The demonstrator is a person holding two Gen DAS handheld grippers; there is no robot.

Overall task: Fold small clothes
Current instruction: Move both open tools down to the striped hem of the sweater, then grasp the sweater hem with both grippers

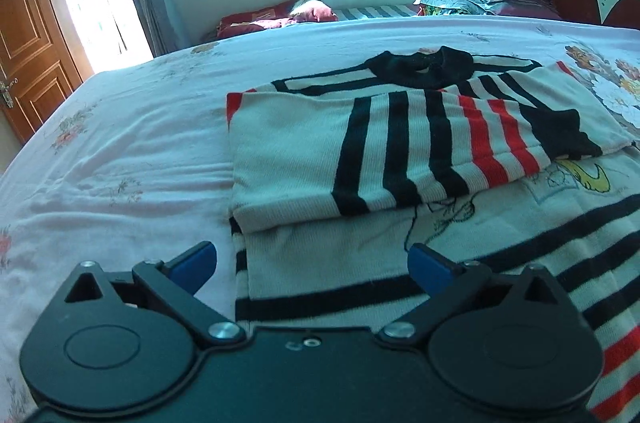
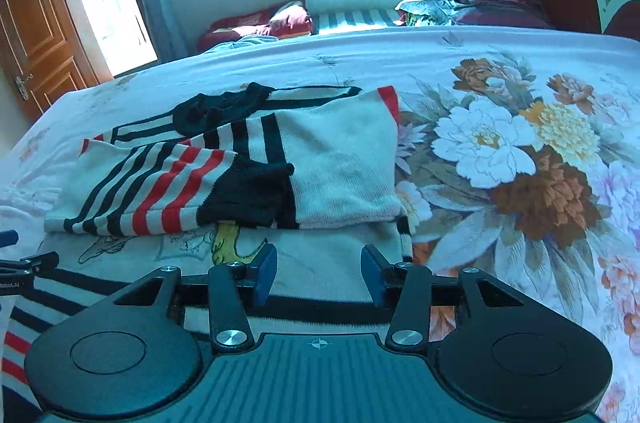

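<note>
Garment: we are looking at a small striped sweater (image 1: 400, 143) lying flat on the bed (image 1: 140, 127), black collar toward the far side and hem toward us.
Sleeves: both are lying folded inward across the chest, the left sleeve (image 1: 360, 151) on top with its black cuff (image 1: 560, 135) reaching over the right sleeve (image 2: 344, 163).
Lower body: the striped hem part is lying unfolded below the sleeves, running under both tools.
Left tool (image 1: 312, 267): we are holding it with its jaws spread wide and nothing between the pads, above the garment's left edge.
Right tool (image 2: 319, 275): we are holding it partly open, also empty, above the cloth near the garment's right edge; the sweater shows through the gap.
Step in hand: we are judging the sleeve fold as done and both tools as let go of the cloth, so we are sitting between folds.
Next move: we are likely needing to bring both tools down to the hem, one at each bottom corner, pinch the knit, and carry it up toward the collar.
Care needed: we are expecting the crossed sleeves to slip if the hem drags, so the lift probably wants to be even on both sides.
</note>
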